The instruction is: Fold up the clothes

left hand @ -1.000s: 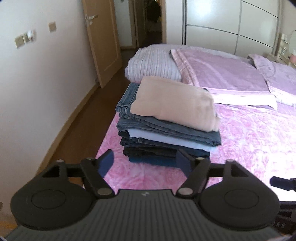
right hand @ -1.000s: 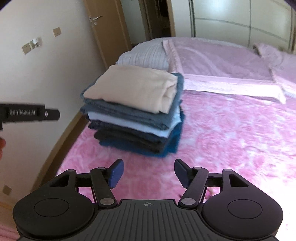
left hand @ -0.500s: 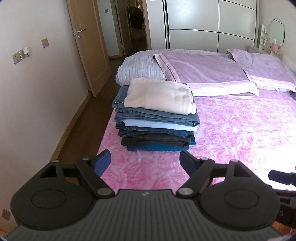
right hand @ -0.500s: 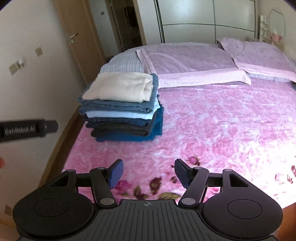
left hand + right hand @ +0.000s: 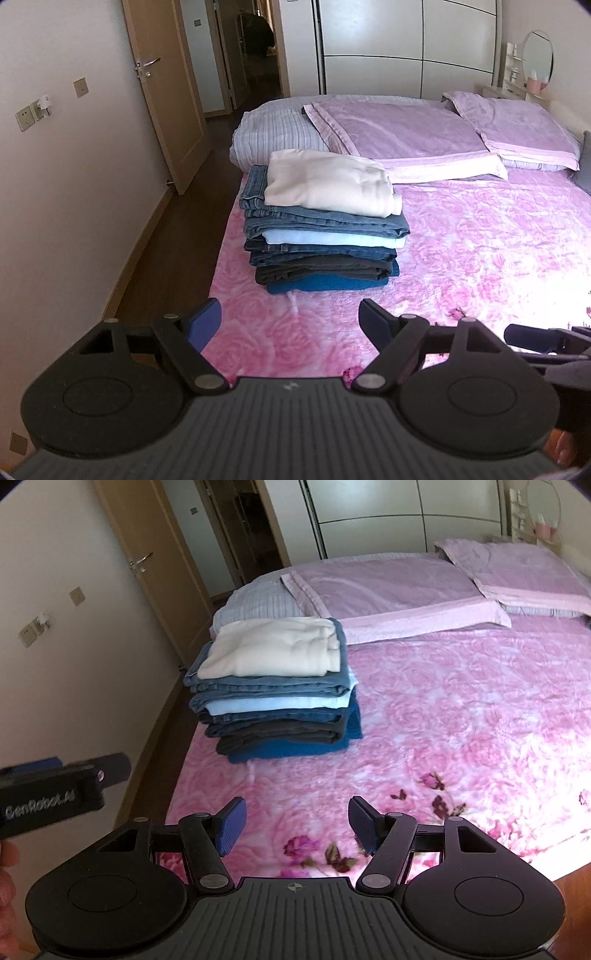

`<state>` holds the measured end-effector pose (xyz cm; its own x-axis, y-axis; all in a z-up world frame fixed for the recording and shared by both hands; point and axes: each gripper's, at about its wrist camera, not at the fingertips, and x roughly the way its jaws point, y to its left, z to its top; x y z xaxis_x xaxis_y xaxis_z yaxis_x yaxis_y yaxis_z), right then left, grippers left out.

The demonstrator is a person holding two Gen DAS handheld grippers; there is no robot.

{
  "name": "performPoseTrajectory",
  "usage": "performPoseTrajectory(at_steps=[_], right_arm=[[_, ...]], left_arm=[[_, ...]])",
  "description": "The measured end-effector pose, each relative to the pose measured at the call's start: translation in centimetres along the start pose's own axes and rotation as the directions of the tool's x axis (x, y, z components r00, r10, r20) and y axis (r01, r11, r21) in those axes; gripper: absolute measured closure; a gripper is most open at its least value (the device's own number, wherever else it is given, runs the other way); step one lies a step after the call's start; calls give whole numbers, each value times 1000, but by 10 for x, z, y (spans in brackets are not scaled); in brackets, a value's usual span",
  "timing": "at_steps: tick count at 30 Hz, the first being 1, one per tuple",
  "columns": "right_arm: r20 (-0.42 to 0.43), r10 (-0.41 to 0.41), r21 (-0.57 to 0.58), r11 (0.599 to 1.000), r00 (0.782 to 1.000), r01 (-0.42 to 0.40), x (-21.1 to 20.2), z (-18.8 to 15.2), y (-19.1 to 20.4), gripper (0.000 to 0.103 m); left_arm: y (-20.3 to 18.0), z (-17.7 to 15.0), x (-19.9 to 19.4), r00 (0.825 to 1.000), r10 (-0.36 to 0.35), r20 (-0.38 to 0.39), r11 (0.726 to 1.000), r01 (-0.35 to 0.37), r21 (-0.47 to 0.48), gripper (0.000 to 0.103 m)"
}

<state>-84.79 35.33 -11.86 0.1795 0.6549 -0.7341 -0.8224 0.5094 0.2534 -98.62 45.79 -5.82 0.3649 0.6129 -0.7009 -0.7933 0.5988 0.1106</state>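
Hovering low over the near edge of the pink floral blanket (image 5: 443,720), the left gripper (image 5: 290,319) and right gripper (image 5: 295,821) both have fingers spread wide with nothing between them, likely free for another garment. Farther off, the stack of folded clothes (image 5: 325,225) sits squared near the bed's left edge, beside the striped pillow (image 5: 275,133), probably to leave folding space.

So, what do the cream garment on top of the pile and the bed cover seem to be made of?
Cream garment: probably soft matte knit or fleece, judging by its thick rounded folds. Bed cover: likely plush fleece, with a fuzzy pink rose print and slight sheen.
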Motion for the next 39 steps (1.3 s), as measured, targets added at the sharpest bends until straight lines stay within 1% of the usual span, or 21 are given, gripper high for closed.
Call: performPoseTrajectory(at_steps=[4,11,16,20,30,39], right_arm=[[-8,-15,9,1000,1000,15,10,-9,7,38],[-11,-34,24,999,999,35,22,-14,12,38],[-53,-30,47,998,998,32,36,-17,11,38],[-69,-33,51,998,997,37,40,-15,12,38],[-97,-38,39,998,995,42,51,-5,19,38],[-100,-34,18,999,994,36,65,6,29,38]], left_arm=[[7,-7,9,1000,-15,-9,1000,16,9,24],[12,-15,23,999,-33,-15,999,34,12,24],[13,-22,36,996,-65,-55,998,65,5,24],[12,-25,42,993,-80,-82,997,81,0,24],[19,-18,48,993,-63,-95,998,61,-14,24],[30,-10,61,994,-46,-97,999,45,-14,24]])
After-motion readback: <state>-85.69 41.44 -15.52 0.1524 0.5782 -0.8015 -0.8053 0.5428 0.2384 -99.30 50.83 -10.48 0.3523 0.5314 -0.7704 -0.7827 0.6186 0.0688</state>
